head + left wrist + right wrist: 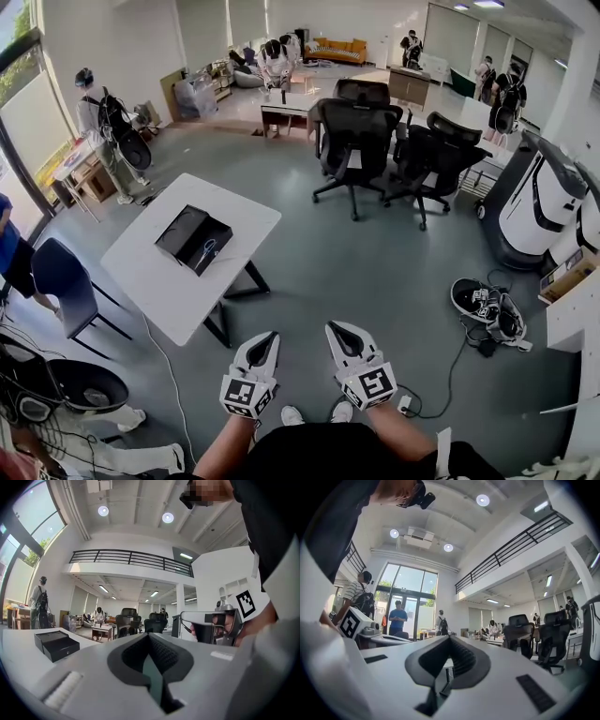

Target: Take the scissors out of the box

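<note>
An open black box (194,239) lies on a white table (169,291) well ahead and to the left of me. Something small and pale, likely the scissors (209,249), rests in its right half. The box (56,644) also shows far off at the left of the left gripper view. My left gripper (271,336) and right gripper (332,327) are held side by side low in front of my body, over the grey floor and far from the table. Both have their jaws together at the tips, with nothing held. The left gripper (149,635) and the right gripper (449,637) point out across the room.
A dark blue chair (56,281) stands left of the table. Black office chairs (356,141) stand ahead. White machines (539,202) are at the right, with shoes and cables (487,314) on the floor near them. Several people stand about the room.
</note>
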Tool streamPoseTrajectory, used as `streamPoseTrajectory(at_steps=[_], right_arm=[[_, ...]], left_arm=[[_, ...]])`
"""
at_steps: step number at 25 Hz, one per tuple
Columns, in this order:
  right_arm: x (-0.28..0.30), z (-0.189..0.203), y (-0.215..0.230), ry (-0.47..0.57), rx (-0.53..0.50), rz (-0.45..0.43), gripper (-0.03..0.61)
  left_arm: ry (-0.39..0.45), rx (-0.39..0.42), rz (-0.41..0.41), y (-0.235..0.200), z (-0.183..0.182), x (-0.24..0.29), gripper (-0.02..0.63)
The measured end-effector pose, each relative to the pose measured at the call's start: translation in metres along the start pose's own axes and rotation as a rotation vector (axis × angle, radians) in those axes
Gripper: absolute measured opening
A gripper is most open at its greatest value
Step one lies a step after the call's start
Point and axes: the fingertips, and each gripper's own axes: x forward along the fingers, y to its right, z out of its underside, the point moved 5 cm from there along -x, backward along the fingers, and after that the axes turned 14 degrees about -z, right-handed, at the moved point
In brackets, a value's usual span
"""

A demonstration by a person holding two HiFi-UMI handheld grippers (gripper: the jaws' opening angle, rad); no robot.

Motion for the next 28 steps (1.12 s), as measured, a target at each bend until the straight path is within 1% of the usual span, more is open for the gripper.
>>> streamPoseTrajectory(at_steps=[3,5,8,11,15,17,20,23,25,28], right_arm=[[0.008,-0.006,-0.01,0.023,0.007,0.003,0.008],[0.012,-0.01,-0.016,0.047,0.012,-0.012,0.008],[0.017,-0.01,-0.02,0.023,0.002,-0.011,0.008],[0.024,-0.009,-0.023,-0.004,-0.012,-0.014,0.008],[0.036,-0.008,-0.022,0.001,-0.009,-0.037,0.008],[0.04,-0.004,-0.017,-0.007,0.0,-0.043,0.008],[0.051,0.004,-0.005,-0.013,0.013,-0.056,0.008],[0.068,0.009,0.007,-0.001,0.033,-0.1,0.008],[0.08,0.012,0.02,0.006,0.036,-0.126,0.008],[0.099,0.012,0.047,0.007,0.029,-0.158,0.008]], left_arm=[[0.002,0.008,-0.003,-0.016,0.001,-0.008,0.009],[0.005,0.018,-0.004,-0.026,0.001,-0.011,0.009],[0.008,0.022,0.0,-0.036,-0.001,-0.012,0.009],[0.002,0.056,0.01,-0.041,0.002,-0.012,0.009],[-0.015,0.055,0.014,-0.049,0.009,-0.007,0.009],[-0.022,0.035,0.005,-0.054,0.011,-0.004,0.009],[-0.013,-0.021,-0.028,-0.068,0.006,0.005,0.009],[0.006,-0.068,-0.055,-0.084,-0.007,0.018,0.009],[0.02,-0.053,-0.072,-0.089,-0.013,0.033,0.009],[0.02,0.009,-0.103,-0.093,-0.012,0.061,0.009]])
